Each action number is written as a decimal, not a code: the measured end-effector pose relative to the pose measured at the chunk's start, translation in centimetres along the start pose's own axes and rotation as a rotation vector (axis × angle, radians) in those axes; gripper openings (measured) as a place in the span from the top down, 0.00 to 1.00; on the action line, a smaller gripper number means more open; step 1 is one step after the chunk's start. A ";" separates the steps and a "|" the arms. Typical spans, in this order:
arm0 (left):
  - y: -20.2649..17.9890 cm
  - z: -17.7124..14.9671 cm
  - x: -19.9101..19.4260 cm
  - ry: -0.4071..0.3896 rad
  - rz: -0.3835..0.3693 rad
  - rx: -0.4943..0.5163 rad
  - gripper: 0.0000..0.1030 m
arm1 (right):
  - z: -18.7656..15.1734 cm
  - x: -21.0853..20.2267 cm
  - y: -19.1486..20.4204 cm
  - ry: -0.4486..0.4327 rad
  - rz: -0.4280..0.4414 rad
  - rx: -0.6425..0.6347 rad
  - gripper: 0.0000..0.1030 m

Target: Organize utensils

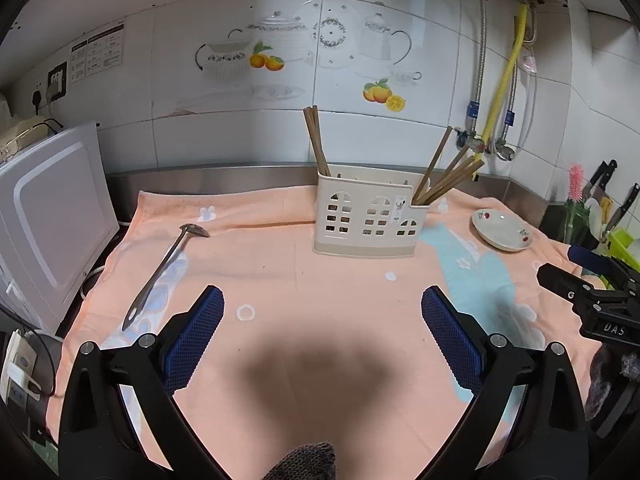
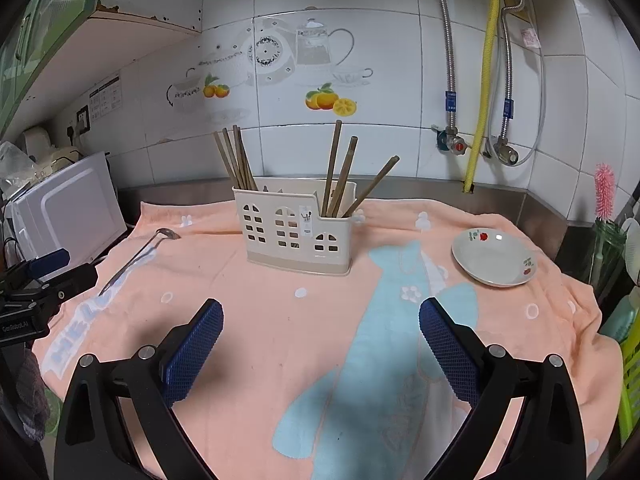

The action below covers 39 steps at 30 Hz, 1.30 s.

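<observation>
A cream utensil holder (image 1: 366, 218) with window cut-outs stands on the peach towel (image 1: 288, 280), with wooden chopsticks (image 1: 316, 140) in its left and right ends. It also shows in the right wrist view (image 2: 296, 228), chopsticks (image 2: 340, 168) upright in it. A metal ladle (image 1: 164, 268) lies on the towel to the left, seen also in the right wrist view (image 2: 136, 256). My left gripper (image 1: 322, 312) is open and empty above the towel. My right gripper (image 2: 320, 324) is open and empty too.
A small white dish (image 1: 502, 230) with a cherry print sits on the towel at the right (image 2: 494, 258). A white microwave (image 1: 48, 220) stands at the left. Knives and a green rack (image 1: 616, 224) are at the far right. The tiled wall with pipes is behind.
</observation>
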<state>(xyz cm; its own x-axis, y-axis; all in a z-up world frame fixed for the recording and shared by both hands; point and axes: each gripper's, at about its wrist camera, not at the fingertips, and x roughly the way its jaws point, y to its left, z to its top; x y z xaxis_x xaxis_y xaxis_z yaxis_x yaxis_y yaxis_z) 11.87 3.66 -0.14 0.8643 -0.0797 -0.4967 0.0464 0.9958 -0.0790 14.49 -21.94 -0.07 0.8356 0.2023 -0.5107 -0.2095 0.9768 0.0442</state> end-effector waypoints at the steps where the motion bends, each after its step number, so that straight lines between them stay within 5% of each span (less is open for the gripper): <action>1: 0.0 0.0 0.0 0.001 -0.003 -0.001 0.05 | -0.1 0.0 0.0 0.002 0.002 -0.001 0.08; 39: -0.3 -0.6 0.3 0.031 0.026 0.002 0.05 | -0.8 -0.2 -0.1 0.017 0.009 0.000 0.07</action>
<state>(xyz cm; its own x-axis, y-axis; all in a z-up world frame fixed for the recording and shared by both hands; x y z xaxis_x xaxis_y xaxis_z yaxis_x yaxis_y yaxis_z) 11.78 3.28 -0.81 0.8492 -0.0550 -0.5253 0.0253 0.9977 -0.0636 13.91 -22.18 -0.63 0.8250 0.2095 -0.5249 -0.2166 0.9750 0.0487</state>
